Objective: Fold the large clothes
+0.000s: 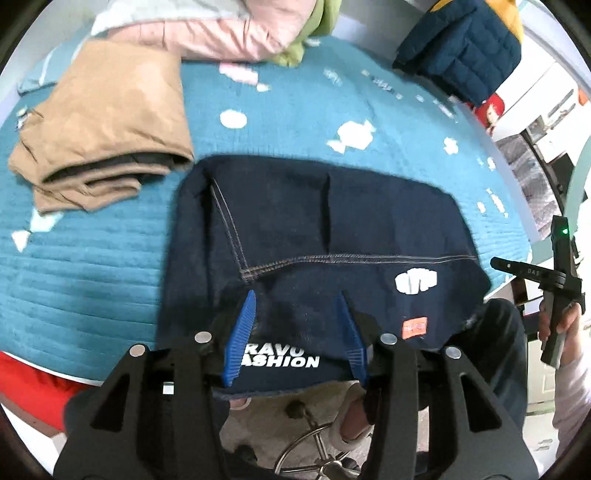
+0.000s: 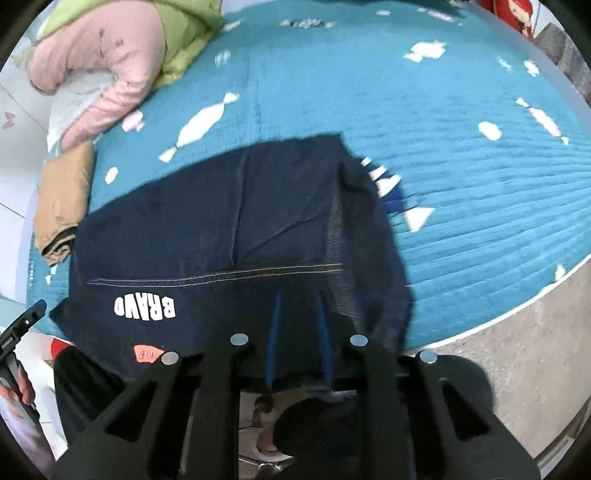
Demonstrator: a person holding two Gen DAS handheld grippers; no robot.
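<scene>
A dark navy garment (image 1: 317, 229) with white lettering and an orange tag lies folded on the teal bedspread (image 1: 92, 251), its near edge hanging over the bed's edge. My left gripper (image 1: 297, 295) is open, its blue fingers (image 1: 242, 328) spread over the garment's near edge with nothing held. In the right wrist view the same garment (image 2: 236, 236) fills the middle. My right gripper (image 2: 298, 295) hovers over its near right part, blue fingers (image 2: 274, 332) a small gap apart; whether cloth is pinched is unclear.
A folded tan garment (image 1: 107, 122) lies at the left of the bed. A pink and green clothes pile (image 1: 229, 29) sits at the back. A navy quilted jacket (image 1: 461, 48) is at the back right. The floor (image 2: 498, 369) lies right of the bed.
</scene>
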